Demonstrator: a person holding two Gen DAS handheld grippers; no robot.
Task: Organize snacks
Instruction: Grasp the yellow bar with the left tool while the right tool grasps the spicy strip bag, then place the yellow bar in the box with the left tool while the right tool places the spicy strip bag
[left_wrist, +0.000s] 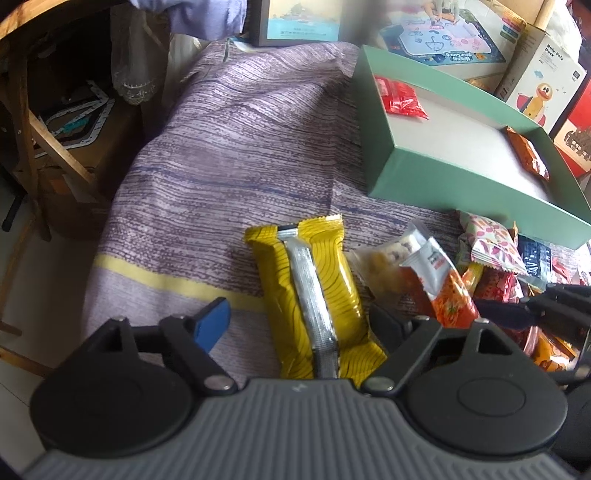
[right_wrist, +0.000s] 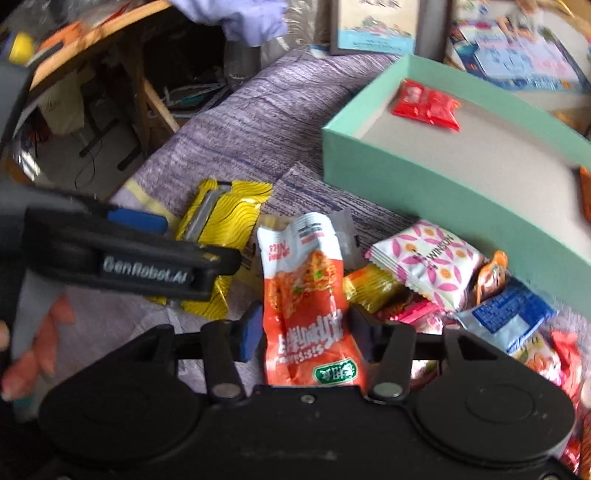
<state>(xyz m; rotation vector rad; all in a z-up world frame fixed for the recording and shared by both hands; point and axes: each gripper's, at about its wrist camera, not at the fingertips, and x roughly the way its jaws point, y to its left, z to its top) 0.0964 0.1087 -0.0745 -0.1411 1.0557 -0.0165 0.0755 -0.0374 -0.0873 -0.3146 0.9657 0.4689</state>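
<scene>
A yellow snack packet (left_wrist: 314, 291) lies on the purple striped cloth between the fingers of my left gripper (left_wrist: 299, 325), which is open around it. It also shows in the right wrist view (right_wrist: 221, 221). My right gripper (right_wrist: 306, 332) is shut on an orange-red noodle packet (right_wrist: 306, 295), which also shows in the left wrist view (left_wrist: 448, 291). A green box (left_wrist: 424, 173) holds a red packet (left_wrist: 400, 98) and an orange packet (left_wrist: 528, 153); the box also shows in the right wrist view (right_wrist: 424, 173), with the red packet (right_wrist: 426, 105) inside.
A pile of loose snack packets (right_wrist: 436, 266) lies in front of the box, on the right. Toy boxes (left_wrist: 543, 81) stand behind the green box. A wooden chair frame (left_wrist: 44, 144) and the floor lie off the cloth's left edge.
</scene>
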